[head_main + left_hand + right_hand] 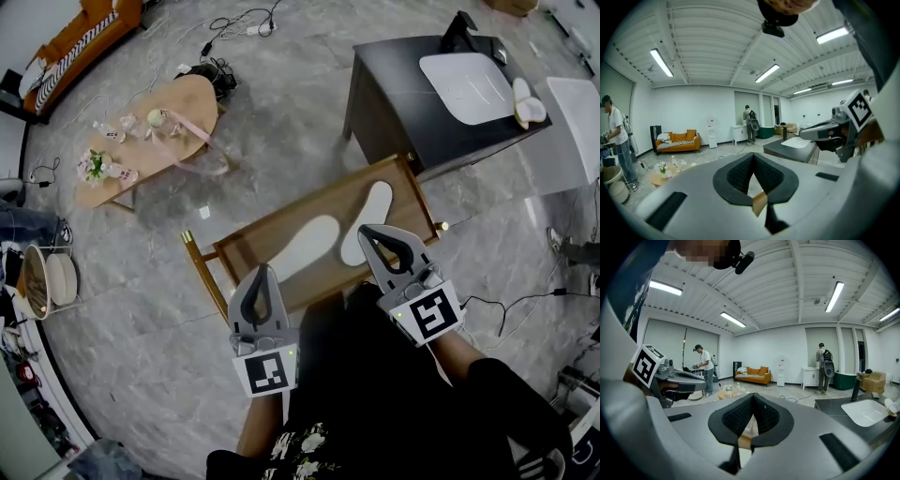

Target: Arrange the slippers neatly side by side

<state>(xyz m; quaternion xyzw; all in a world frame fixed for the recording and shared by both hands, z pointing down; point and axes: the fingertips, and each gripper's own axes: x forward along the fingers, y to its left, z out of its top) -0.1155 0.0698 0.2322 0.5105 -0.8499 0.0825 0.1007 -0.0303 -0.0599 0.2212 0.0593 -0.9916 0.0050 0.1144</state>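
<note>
Your left gripper (262, 273) and right gripper (367, 232) are clamped together, empty; 2 slippers (306, 247) lie splayed on the table (265, 238), not yet arranged.

**Both tools closed, empty**

Left tool (262, 270) and right tool (366, 230), held side by side but apart, point forward and slightly downward. On each, the jaws are pressed together with nothing between them; marker cubes (269, 372) face upward.

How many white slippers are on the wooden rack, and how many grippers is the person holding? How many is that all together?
White slippers: 2 (left slipper, right slipper)
Grippers: 2 (left gripper, right gripper)
Total: 4
</note>
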